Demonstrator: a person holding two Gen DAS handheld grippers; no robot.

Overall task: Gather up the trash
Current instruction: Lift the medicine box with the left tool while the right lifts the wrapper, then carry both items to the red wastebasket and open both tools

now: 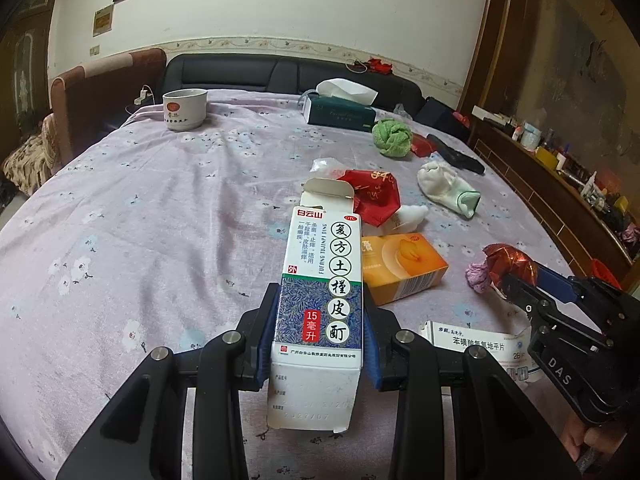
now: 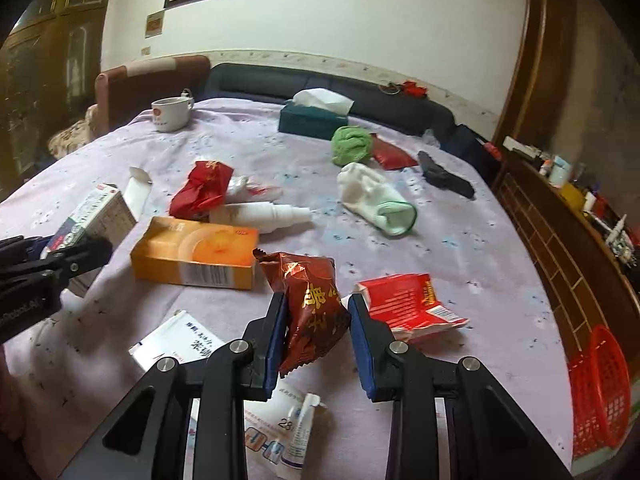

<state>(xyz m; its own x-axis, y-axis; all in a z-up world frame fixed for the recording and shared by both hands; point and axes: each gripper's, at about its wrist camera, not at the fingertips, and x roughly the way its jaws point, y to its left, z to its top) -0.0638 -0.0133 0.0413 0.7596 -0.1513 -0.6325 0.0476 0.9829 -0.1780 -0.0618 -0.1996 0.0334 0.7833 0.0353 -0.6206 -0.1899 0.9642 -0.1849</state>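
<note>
My left gripper (image 1: 320,298) is shut on a tall white medicine carton (image 1: 324,256) with a blue leaf pattern, its top flap open, held above the lilac flowered cloth (image 1: 160,220). In the right wrist view the same carton (image 2: 96,212) shows at the left edge. My right gripper (image 2: 316,304) is shut on a dark red foil snack wrapper (image 2: 312,280). That wrapper (image 1: 510,260) also appears at the right of the left wrist view, beside a crumpled pink scrap (image 1: 478,276).
On the cloth lie an orange box (image 2: 192,254), a crumpled red bag (image 2: 202,188), a white spray bottle (image 2: 264,214), a flattened red pack (image 2: 408,304) and flat white medicine boxes (image 2: 176,344). A red mesh basket (image 2: 600,384) stands at the right edge. Mug (image 2: 170,112) and tissue box (image 2: 308,118) sit at the back.
</note>
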